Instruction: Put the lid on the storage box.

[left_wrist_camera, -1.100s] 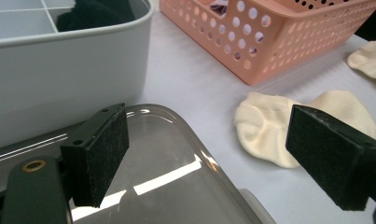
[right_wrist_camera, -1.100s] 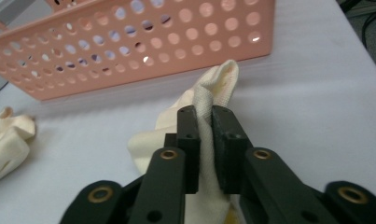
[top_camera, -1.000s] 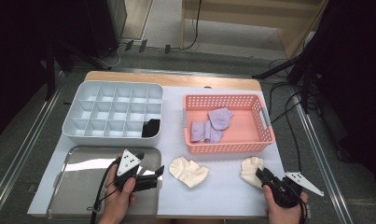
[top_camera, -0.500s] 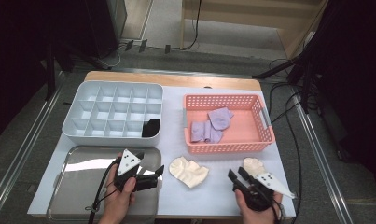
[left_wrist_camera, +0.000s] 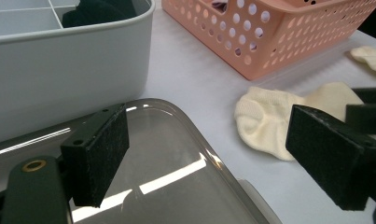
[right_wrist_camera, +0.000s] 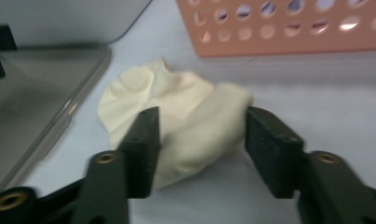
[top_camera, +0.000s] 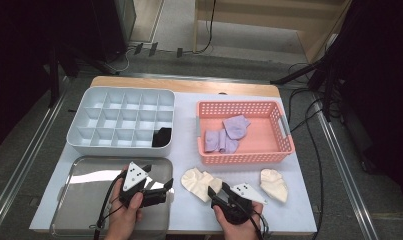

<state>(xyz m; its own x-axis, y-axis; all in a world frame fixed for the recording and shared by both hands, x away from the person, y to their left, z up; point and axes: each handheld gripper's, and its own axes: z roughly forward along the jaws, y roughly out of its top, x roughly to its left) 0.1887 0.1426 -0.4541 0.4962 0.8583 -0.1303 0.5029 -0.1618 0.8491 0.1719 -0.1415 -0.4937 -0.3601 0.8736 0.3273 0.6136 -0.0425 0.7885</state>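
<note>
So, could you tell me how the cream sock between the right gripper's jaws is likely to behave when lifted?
The cream sock lies crumpled in soft folds, so it will probably droop from the right gripper. It looks like thin knit, likely very light. Its fabric should grip the pads rather than slip.

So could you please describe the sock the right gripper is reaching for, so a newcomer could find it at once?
Start at the pink basket on the table's right half. On the white tabletop just in front of its left corner lies a crumpled cream sock, beside the metal tray. Unlike the other cream sock farther right, it sits between the right gripper's open fingers.
</note>
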